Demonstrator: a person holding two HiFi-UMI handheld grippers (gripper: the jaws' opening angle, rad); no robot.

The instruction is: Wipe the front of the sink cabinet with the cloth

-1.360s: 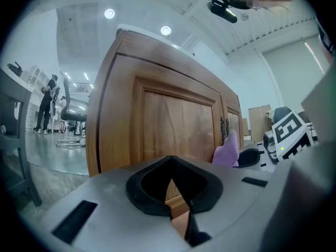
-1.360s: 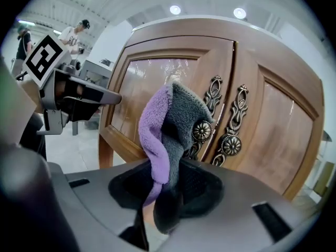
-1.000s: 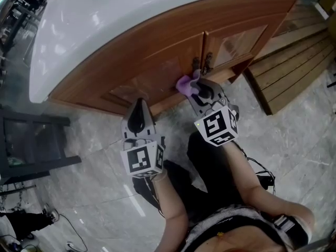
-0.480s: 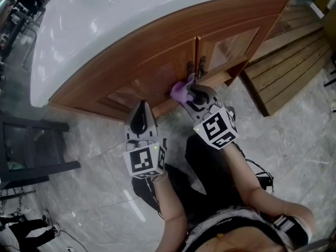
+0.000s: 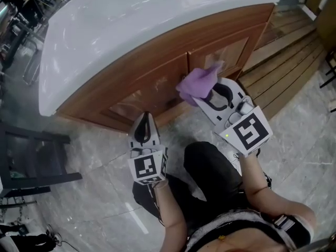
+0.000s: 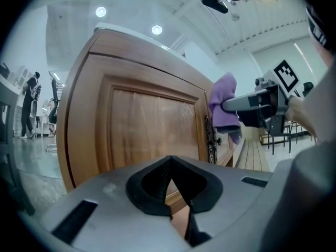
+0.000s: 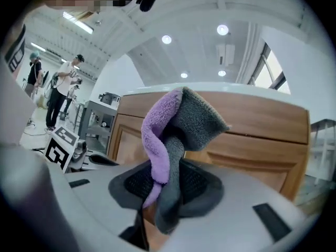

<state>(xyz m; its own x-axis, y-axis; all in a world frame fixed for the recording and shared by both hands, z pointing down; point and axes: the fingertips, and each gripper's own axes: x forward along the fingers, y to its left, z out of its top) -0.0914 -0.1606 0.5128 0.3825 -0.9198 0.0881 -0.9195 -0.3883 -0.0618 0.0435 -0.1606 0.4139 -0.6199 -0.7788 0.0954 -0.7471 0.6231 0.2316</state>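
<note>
Both your grippers are closed, arms reaching forward.
Your left gripper (image 5: 145, 118) sits lower, jaws pressed together on nothing. Your right gripper (image 5: 212, 92), farther forward on your outstretched right forearm (image 5: 252, 175), clamps the cloth (image 5: 197, 82).

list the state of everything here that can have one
left gripper: shut, nothing between its jaws
right gripper: shut on the cloth
cloth: bunched up, held near the cabinet doors; contact unclear
cabinet doors: both closed
</note>
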